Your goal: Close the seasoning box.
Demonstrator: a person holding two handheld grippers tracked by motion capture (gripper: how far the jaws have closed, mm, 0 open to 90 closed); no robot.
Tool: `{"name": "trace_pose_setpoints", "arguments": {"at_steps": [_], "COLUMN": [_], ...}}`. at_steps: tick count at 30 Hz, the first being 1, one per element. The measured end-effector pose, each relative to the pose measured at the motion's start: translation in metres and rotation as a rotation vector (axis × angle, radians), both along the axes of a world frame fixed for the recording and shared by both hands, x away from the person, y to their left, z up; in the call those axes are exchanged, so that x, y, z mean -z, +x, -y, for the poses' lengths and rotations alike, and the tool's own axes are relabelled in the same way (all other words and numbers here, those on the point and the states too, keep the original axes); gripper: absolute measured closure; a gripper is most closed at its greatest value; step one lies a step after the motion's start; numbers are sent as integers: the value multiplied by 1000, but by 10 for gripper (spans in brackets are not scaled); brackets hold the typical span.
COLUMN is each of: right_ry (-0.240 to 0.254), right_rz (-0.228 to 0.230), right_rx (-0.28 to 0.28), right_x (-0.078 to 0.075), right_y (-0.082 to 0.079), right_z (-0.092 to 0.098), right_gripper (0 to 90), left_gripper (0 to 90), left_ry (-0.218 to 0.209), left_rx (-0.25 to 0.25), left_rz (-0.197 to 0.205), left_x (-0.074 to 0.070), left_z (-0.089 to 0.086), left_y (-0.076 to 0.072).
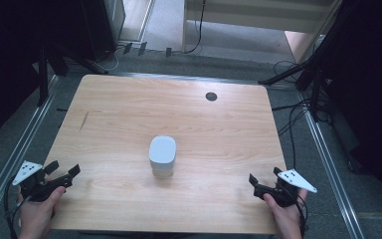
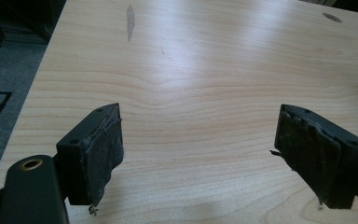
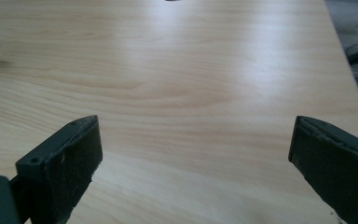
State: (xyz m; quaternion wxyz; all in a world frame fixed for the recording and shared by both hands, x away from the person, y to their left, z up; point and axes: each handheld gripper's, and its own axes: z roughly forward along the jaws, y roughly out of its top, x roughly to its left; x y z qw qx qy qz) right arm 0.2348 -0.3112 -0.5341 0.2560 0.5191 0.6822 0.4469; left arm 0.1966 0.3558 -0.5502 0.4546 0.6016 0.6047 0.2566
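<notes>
A wooden tabletop (image 1: pixel 129 109) was seen from above. A white, rounded container (image 1: pixel 162 156) stood upright near its middle, apart from both grippers. The left gripper (image 1: pixel 64 172) rested at the near left corner, jaws spread wide with nothing between them. The right gripper (image 1: pixel 258 185) sat at the near right corner, jaws likewise wide apart and empty. Judging by this, the container appeared set down and released; little, if anything, looked left to do.
</notes>
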Motion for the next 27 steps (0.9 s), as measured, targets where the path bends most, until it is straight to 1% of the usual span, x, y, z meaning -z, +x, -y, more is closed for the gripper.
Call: {"name": "trace_pose_setpoints", "arguments": {"at_steps": [2, 5, 6, 8, 9, 10, 11, 12, 14, 15, 17, 19, 22, 25, 27], "right_ry": [22, 53, 50, 26, 11, 11, 28, 56, 79, 82, 81, 88, 86, 69, 55], "right_rz": [-18, -25, -21, -19, -23, -20, -19, -14, -7, -3, -13, -19, -18, -18, -21], "right_rx": [26, 46, 50, 67, 84, 92, 105, 117, 132, 136, 146, 161, 163, 162, 161], "right_x": [4, 6, 5, 5, 6, 7, 8, 8, 9, 10, 11, 11, 12, 12, 12], "right_y": [-6, -12, -13, -17, -19, -20, -21, -22, -23, -24, -23, -22, -22, -22, -21], "right_z": [11, 24, 26, 31, 34, 37, 40, 43, 45, 45, 45, 45, 45, 43, 41], "right_gripper": [30, 48, 51, 59, 68, 78, 83, 85, 92, 102, 127, 128, 130, 133, 133], "left_gripper": [153, 156, 156, 157, 158, 158, 158, 158, 160, 160, 161, 161, 161, 161, 162], "left_ry": [3, 6, -2, -6, -8, -9, -5, -3, 9, 23, 50, 68, 69, 61, 64], "left_rx": [-1, -10, -17, -27, -29, -31, -30, -31, -35, -46, -54, -58, -65, -74, -75], "left_rz": [1, 7, 9, 10, 11, 12, 10, 11, 6, -4, -20, -22, -29, -35, -37], "left_x": [0, 0, 0, -1, 0, 0, -1, -1, 0, 0, 0, 0, 1, 1, 1], "left_z": [0, -1, -1, -3, -3, -3, -3, -3, -2, -1, 2, 4, 4, 3, 3], "left_y": [0, -1, -1, -2, -2, -2, -2, -2, 0, 1, 3, 4, 4, 5, 6]}}
